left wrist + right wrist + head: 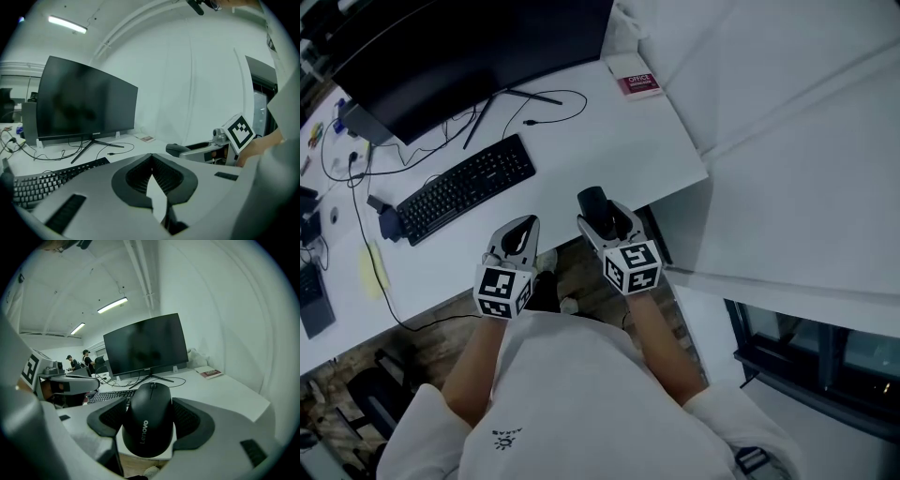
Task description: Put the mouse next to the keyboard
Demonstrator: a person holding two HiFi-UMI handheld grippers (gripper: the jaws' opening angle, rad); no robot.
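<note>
black mouse (147, 425), one only, is pinched in the right tongs (605, 214) over the counter's (609, 141) near edge. the left tongs (151, 156) are pressed together, empty. one keyboard (466, 187) lies well apart to the left, with one monitor (469, 47) behind it, cut off in the head view. only the right gripper view shows two far people (77, 361), too small to make out.
</note>
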